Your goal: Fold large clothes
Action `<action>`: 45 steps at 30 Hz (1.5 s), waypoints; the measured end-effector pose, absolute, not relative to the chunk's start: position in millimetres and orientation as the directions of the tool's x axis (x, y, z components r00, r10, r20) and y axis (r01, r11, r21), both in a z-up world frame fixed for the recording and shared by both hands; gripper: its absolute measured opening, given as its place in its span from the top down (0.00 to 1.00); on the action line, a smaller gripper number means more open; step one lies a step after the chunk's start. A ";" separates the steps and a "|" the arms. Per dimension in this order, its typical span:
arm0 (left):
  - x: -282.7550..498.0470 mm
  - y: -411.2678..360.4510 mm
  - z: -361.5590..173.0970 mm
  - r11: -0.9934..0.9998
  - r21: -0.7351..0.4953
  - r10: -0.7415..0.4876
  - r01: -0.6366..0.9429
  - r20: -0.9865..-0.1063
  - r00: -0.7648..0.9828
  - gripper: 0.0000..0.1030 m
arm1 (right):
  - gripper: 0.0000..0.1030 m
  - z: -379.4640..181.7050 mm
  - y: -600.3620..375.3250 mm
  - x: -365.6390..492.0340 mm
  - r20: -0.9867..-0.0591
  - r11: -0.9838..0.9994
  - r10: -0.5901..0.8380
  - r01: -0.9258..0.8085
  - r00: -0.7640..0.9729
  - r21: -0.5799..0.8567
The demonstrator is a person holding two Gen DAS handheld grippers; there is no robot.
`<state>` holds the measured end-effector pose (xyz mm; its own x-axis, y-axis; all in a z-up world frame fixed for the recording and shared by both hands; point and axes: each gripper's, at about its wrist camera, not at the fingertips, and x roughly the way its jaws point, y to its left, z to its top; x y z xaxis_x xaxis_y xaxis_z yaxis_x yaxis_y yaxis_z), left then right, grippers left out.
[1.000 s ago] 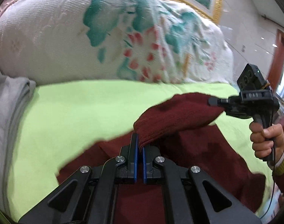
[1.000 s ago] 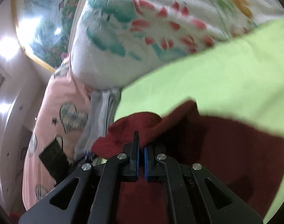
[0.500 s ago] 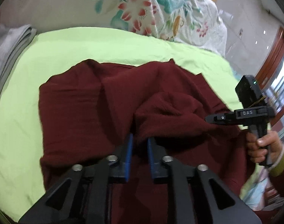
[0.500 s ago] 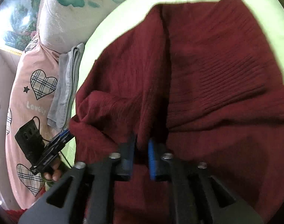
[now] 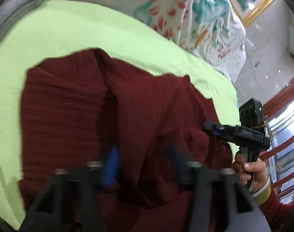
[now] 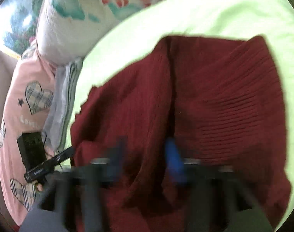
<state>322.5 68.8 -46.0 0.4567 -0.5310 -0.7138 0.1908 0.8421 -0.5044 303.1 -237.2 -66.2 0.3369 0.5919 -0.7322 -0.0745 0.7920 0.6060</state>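
**One sweater, two spread grippers**

One maroon knit sweater (image 5: 73, 112) lies rumpled on the lime-green bed sheet (image 5: 73, 31). Left gripper (image 5: 143, 154) and right gripper (image 6: 145, 154) both hang over it, fingers wide apart, gripping nothing. One floral quilt (image 5: 195, 15) and one folded grey cloth (image 5: 21, 2) lie beyond.
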 end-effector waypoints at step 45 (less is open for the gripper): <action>44.9 123.3 -58.3 0.849 -0.529 -0.442 -0.011 -0.721 0.533 0.31 | 0.25 -43.3 -295.7 30.3 -0.742 0.875 0.441 -0.059 0.505 0.481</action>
<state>44.9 123.3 -58.3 0.5334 -0.4420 -0.7212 -0.0114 0.8488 -0.5286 30.3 -295.7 -43.3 0.5051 0.4412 -0.7418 -0.0586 0.8750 0.4806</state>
